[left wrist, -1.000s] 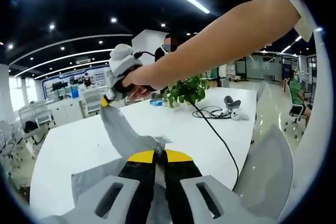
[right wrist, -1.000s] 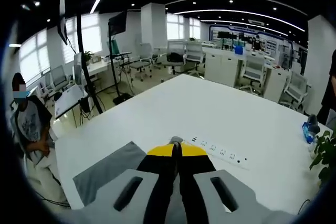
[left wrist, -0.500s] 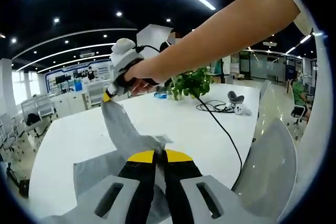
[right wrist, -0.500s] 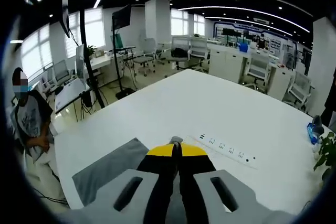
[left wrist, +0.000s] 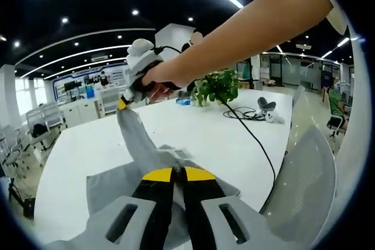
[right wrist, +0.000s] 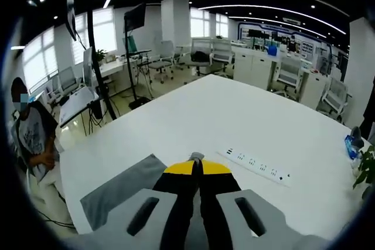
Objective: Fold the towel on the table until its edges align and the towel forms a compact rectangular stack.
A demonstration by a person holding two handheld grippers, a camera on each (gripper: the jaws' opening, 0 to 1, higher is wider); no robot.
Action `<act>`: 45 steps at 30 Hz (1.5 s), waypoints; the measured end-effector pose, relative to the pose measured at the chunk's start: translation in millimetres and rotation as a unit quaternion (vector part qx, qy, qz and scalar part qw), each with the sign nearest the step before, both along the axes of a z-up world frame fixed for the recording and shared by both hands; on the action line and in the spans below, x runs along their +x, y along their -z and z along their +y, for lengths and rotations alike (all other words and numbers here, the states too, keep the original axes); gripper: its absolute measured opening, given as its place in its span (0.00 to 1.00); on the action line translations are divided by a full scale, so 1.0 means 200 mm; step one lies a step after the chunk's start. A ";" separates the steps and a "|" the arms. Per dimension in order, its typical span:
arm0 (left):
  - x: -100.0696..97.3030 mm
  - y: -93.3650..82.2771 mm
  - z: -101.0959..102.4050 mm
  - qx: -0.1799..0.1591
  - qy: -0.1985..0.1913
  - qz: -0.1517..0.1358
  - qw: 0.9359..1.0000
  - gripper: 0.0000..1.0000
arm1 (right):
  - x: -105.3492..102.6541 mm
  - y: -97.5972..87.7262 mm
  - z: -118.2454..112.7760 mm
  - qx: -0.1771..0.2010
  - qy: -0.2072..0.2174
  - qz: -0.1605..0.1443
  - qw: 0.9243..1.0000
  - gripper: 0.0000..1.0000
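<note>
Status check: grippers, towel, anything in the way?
Left gripper shut on towel; right gripper shut on another corner, lifted. Towel partly raised off table, fold not finished. Power strip on the table beyond the towel.

Grey cloth towel (left wrist: 140, 162) lies on white rectangular table (left wrist: 76, 150); potted green plant (left wrist: 220, 86) and black cable (left wrist: 246, 130) beyond. White plastic power strip (right wrist: 258, 168) on the table past the right gripper (right wrist: 196, 165).
</note>
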State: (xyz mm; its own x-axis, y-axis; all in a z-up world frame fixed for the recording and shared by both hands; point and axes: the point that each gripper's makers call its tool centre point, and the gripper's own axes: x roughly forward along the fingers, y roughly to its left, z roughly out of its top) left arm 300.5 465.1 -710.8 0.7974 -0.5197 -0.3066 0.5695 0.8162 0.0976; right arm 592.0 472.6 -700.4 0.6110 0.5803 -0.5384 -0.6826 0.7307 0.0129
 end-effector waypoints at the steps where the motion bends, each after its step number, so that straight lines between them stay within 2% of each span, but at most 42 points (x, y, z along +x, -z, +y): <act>1: 0.00 0.01 0.01 0.001 -0.001 0.000 1.000 0.05 | 0.00 0.00 0.01 0.001 0.000 0.001 1.000 0.00; 5: 0.00 0.03 0.04 0.008 -0.004 -0.003 1.000 0.05 | -0.01 0.02 0.04 0.002 0.001 0.004 1.000 0.00; 21: 0.00 0.15 0.20 0.026 -0.022 0.015 0.999 0.05 | -0.01 0.12 0.14 -0.002 0.006 0.015 1.000 0.00; 28: 0.00 0.20 0.27 0.015 -0.036 0.029 0.999 0.05 | 0.00 0.16 0.19 0.004 0.012 0.021 1.000 0.00; 45: 0.00 0.33 0.42 0.027 -0.050 0.047 0.997 0.05 | 0.03 0.26 0.33 0.009 0.018 0.031 0.999 0.00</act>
